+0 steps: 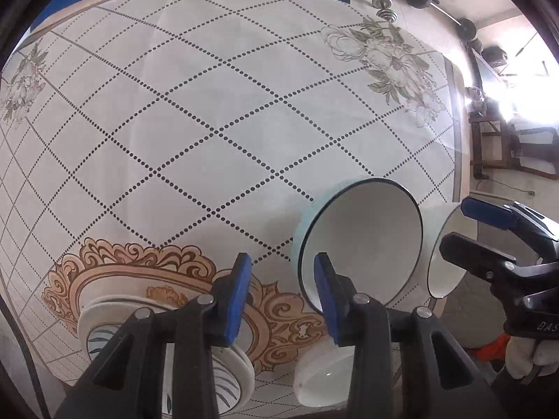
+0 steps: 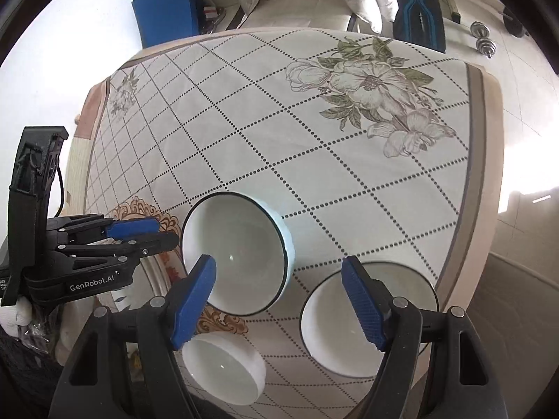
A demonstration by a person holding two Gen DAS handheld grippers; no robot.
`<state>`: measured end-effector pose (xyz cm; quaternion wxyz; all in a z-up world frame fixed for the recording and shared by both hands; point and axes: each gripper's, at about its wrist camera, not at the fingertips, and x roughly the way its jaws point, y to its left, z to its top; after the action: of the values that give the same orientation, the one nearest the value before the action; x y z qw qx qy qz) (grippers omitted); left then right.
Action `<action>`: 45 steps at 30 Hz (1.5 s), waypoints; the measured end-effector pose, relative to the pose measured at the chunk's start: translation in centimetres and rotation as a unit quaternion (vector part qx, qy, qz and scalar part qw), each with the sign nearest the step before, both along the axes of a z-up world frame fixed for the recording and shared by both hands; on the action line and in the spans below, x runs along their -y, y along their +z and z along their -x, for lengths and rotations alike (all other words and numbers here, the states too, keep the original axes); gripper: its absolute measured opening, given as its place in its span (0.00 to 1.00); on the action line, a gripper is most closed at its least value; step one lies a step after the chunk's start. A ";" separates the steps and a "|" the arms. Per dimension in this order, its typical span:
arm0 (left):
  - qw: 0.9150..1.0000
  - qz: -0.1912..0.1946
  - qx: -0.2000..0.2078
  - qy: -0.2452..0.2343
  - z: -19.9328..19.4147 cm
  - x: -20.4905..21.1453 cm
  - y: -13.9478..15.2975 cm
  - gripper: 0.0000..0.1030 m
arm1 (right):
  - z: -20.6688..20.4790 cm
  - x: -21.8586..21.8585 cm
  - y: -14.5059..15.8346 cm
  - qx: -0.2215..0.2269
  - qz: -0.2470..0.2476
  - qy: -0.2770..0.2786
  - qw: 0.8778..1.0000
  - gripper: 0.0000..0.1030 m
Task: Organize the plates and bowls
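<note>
Both claws were released, nothing gripped in either one. The left gripper (image 1: 282, 296) had its blue pads spread apart, hovering low over the near edge of the table (image 1: 216, 111), and you could see it from the side in the right wrist view too (image 2: 153, 232), fingers parted with nothing between them. The right gripper (image 2: 279, 303) was spread even wider, and it showed at the right edge of the left wrist view (image 1: 478, 230), held in a white-gloved hand (image 1: 527, 356).

Right under the left claw sat a stack of plates (image 1: 167, 356) with a blue leaf pattern, on the near left of the table, mostly hidden behind the fingers. Just right of that was a small plain white bowl (image 1: 321, 377), the same one at the near edge in the right view (image 2: 223, 370).

A bit farther in stood the light blue bowl (image 2: 241, 255) with a dark rim, upright, white inside. The right claw's left pad (image 2: 194, 300) overlapped its near rim, but I couldn't tell if it was actually touching. To the right of it was another dark-rimmed white bowl (image 2: 335, 331), near the table's right edge, partly behind the right pad (image 2: 363, 303).

The tablecloth (image 2: 314, 174) had a dotted diamond grid and printed flowers (image 2: 370, 83) in the far right corner. Past the table lay dumbbells (image 2: 484, 40) on the floor.
</note>
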<state>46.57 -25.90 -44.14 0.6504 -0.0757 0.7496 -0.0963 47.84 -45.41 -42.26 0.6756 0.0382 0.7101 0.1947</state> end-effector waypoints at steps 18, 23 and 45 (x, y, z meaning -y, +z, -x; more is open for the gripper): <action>0.998 0.034 -0.041 0.028 2.1 1.2 -5.3 0.14 | -2.3 -1.8 -7.1 -0.086 0.001 0.058 0.995 0.15; 0.999 0.018 -0.028 0.022 2.3 1.6 -4.3 0.12 | -2.1 -1.6 -7.1 -0.085 0.000 0.050 0.995 0.13; 0.999 0.002 0.026 -0.034 4.1 2.0 4.5 0.12 | 3.2 1.1 1.8 -0.055 -0.032 -0.027 0.998 0.12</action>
<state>42.43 -27.94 -39.62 0.6656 -0.0488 0.7347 -0.1216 44.67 -46.51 -40.50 0.6387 0.0896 0.7384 0.1971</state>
